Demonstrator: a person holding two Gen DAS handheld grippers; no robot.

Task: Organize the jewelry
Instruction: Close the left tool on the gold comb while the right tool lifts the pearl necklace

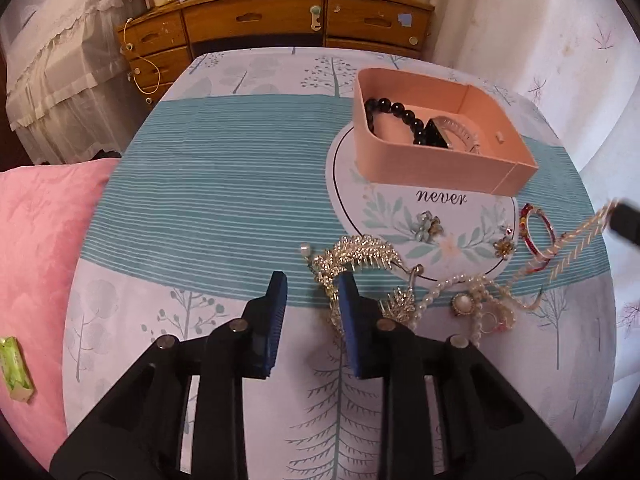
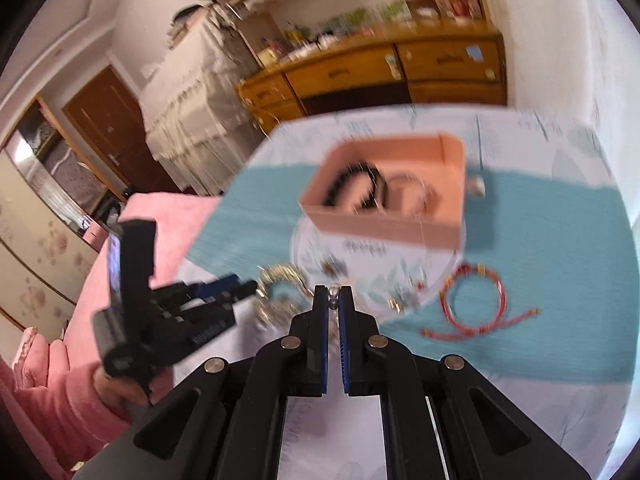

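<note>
Blur smears most of the right wrist view, so the small pieces on the bench (image 2: 560, 280) cannot be made out there; only the red cord bracelet (image 2: 474, 304) at lower right and the pink box (image 2: 384, 220) at centre read clearly. The right gripper (image 2: 333, 300) has its jaws nearly closed on a small pale bead-like piece (image 2: 333, 292) at the tips; what it belongs to is unclear. In the left wrist view the left gripper (image 1: 312, 288) has its jaws parted wide, holding nothing, its right finger just beside a gold rhinestone comb (image 1: 360, 258). A pearl strand (image 1: 460, 292) lies tangled at lower right. The box (image 1: 420, 168), upper right, holds a black bead bracelet (image 1: 400, 114), partly hidden by its wall.
</note>
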